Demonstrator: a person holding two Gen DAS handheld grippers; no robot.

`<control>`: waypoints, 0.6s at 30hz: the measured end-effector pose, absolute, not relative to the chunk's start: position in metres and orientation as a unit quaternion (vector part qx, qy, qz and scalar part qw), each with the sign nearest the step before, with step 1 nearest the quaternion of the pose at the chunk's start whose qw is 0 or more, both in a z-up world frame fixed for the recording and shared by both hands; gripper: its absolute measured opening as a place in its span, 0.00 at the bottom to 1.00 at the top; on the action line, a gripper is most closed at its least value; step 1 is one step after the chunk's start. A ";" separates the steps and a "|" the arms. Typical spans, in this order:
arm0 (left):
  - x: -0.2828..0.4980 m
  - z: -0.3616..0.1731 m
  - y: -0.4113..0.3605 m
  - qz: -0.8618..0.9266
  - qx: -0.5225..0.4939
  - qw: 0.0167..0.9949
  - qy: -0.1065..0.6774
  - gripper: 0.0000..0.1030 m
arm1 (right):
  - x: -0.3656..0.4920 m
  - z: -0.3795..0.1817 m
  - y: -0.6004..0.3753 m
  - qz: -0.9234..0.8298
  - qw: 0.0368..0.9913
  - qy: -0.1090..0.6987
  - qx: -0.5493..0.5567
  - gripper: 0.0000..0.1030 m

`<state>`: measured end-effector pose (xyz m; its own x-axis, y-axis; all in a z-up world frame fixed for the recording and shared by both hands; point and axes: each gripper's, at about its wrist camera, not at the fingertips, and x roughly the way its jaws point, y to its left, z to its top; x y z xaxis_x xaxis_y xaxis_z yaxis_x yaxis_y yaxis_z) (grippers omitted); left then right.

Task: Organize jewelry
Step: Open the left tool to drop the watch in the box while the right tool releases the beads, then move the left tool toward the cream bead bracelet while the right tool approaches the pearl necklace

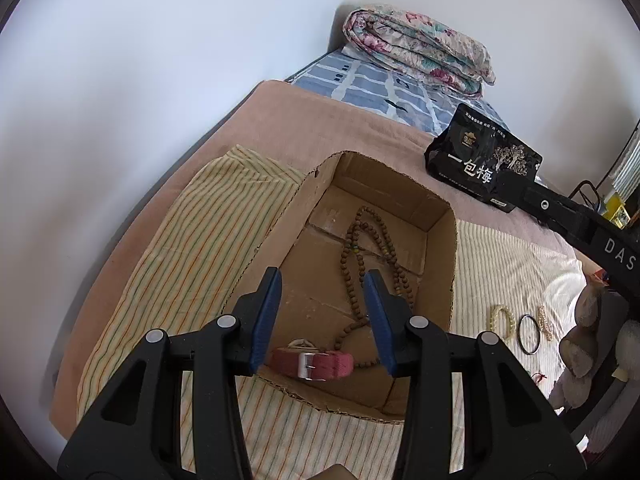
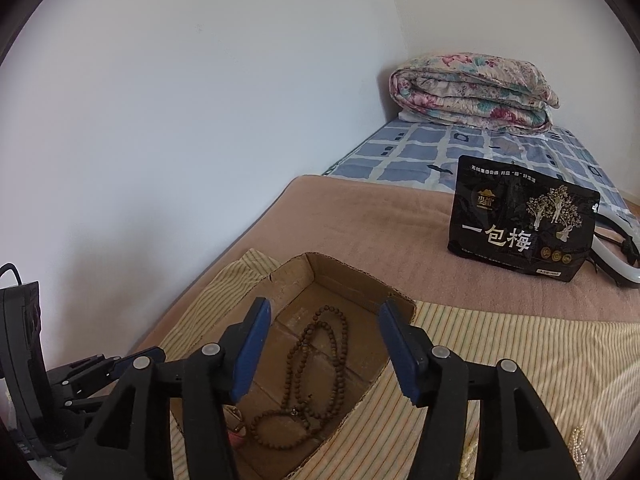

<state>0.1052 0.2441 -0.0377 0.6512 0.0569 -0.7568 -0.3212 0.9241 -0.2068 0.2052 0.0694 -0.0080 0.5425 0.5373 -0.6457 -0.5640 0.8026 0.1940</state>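
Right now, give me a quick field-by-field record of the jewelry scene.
container: open cardboard box on striped cloth
in box: brown bead necklace, pink watch strap
outside box: pearl bracelet, black bangle
left gripper: open, empty, over box
right gripper: open, empty
background: black snack bag, folded floral quilt

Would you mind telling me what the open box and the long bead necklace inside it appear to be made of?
Box: plain brown corrugated cardboard, matte; its cut rim is ragged and fluted. Bead necklace: probably wood or seed beads, small, round, dull brown without shine, though the material cannot be confirmed.
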 end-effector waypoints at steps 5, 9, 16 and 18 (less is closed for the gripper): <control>0.104 -0.030 0.238 0.104 -0.162 0.898 0.396 0.42 | 0.200 -0.004 0.059 0.306 0.883 0.356 -0.021 0.63; 0.103 -0.021 0.228 0.101 -0.153 0.905 0.385 0.42 | 0.195 0.003 0.048 0.298 0.888 0.348 -0.029 0.70; 0.103 -0.008 0.206 0.086 -0.140 0.915 0.368 0.42 | 0.182 0.018 0.017 0.280 0.900 0.332 -0.031 0.82; 0.105 -0.005 0.199 0.081 -0.136 0.918 0.364 0.42 | 0.179 0.022 0.005 0.271 0.905 0.326 -0.033 0.88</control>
